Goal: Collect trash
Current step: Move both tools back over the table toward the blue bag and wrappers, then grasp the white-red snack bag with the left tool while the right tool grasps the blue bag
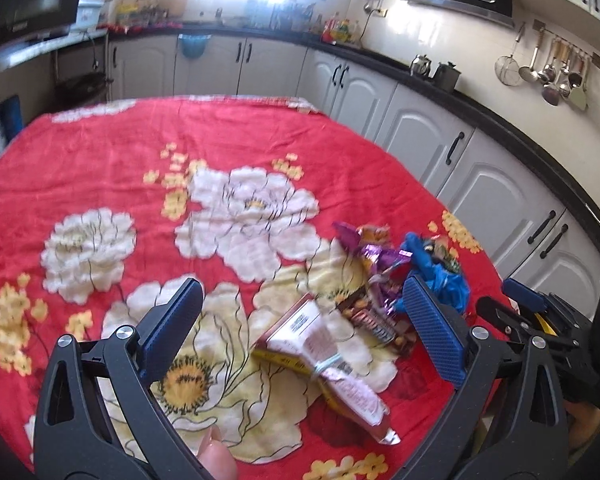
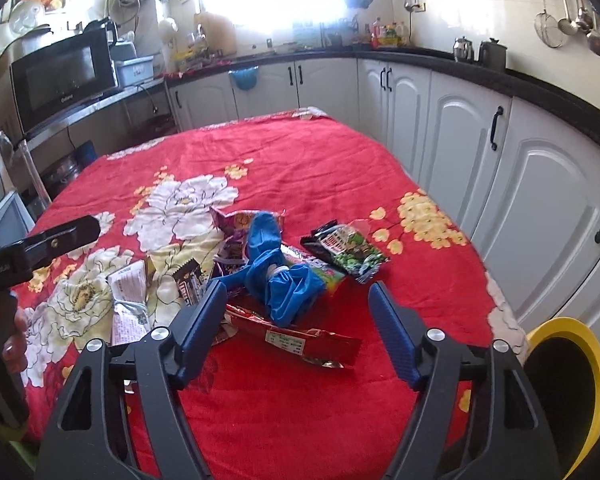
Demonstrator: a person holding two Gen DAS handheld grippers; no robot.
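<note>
A pile of trash lies on the red floral tablecloth: a crumpled blue plastic bag, a flat red wrapper, a green-and-black snack packet, a purple wrapper, a brown chocolate wrapper and a pink-and-white packet tied with a band. My right gripper is open just short of the blue bag, above the red wrapper. My left gripper is open over the pink-and-white packet, with the chocolate wrapper and the blue bag beyond its right finger.
A bin with a yellow rim stands off the table's right edge. White cabinets with a black counter run along the right and back. A microwave sits at the back left. A thumb shows at the left gripper's base.
</note>
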